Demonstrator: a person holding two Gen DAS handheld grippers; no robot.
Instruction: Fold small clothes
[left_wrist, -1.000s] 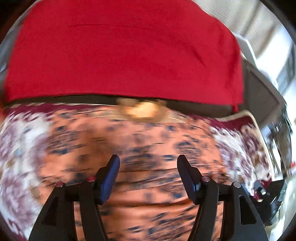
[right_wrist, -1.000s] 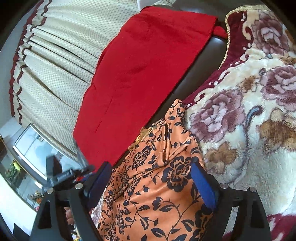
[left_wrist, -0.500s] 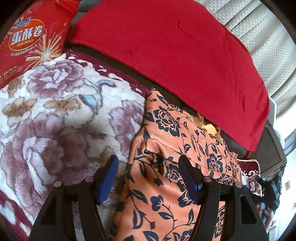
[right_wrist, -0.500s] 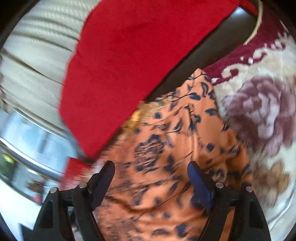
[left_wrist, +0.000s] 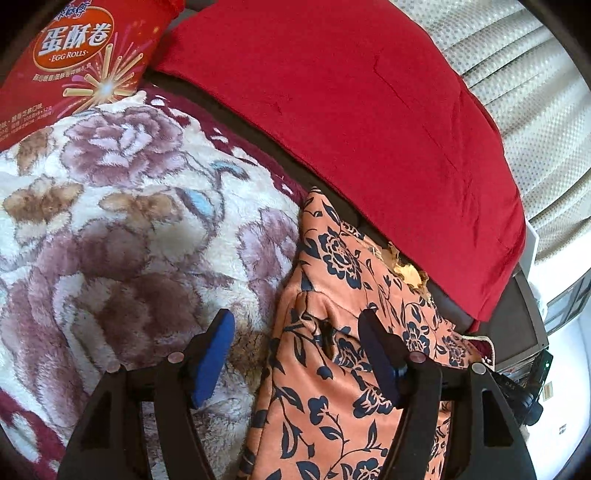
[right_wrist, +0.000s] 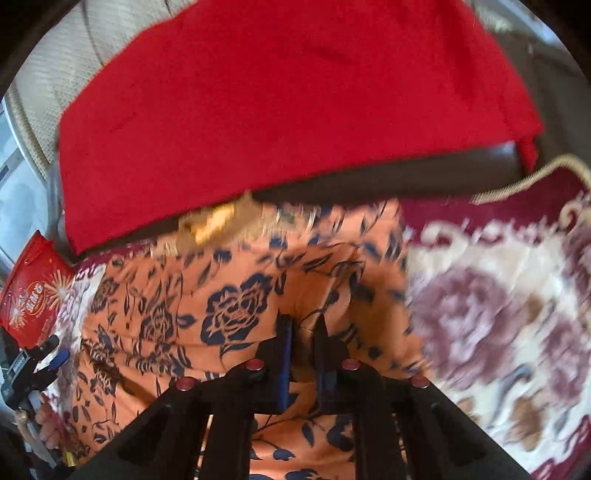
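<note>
Orange floral garment (left_wrist: 332, 376) lying on a plush flowered blanket (left_wrist: 122, 236), both grippers at it.

It lies below a red cloth (left_wrist: 369, 110) draped over the dark seat back, with a red egg-roll bag (left_wrist: 70, 55) beyond the blanket's far corner. Left gripper (left_wrist: 295, 332) has its blue-padded fingers spread and opening, straddling the garment's edge without pressing it. Right gripper (right_wrist: 303, 332) has its fingers pressed nearly together, pinching a raised fold of the orange fabric; that view is blurred.

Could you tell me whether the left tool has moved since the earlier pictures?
Yes. The left tool swung leftward along the red cloth, from mid-garment to the orange garment's left edge.
</note>
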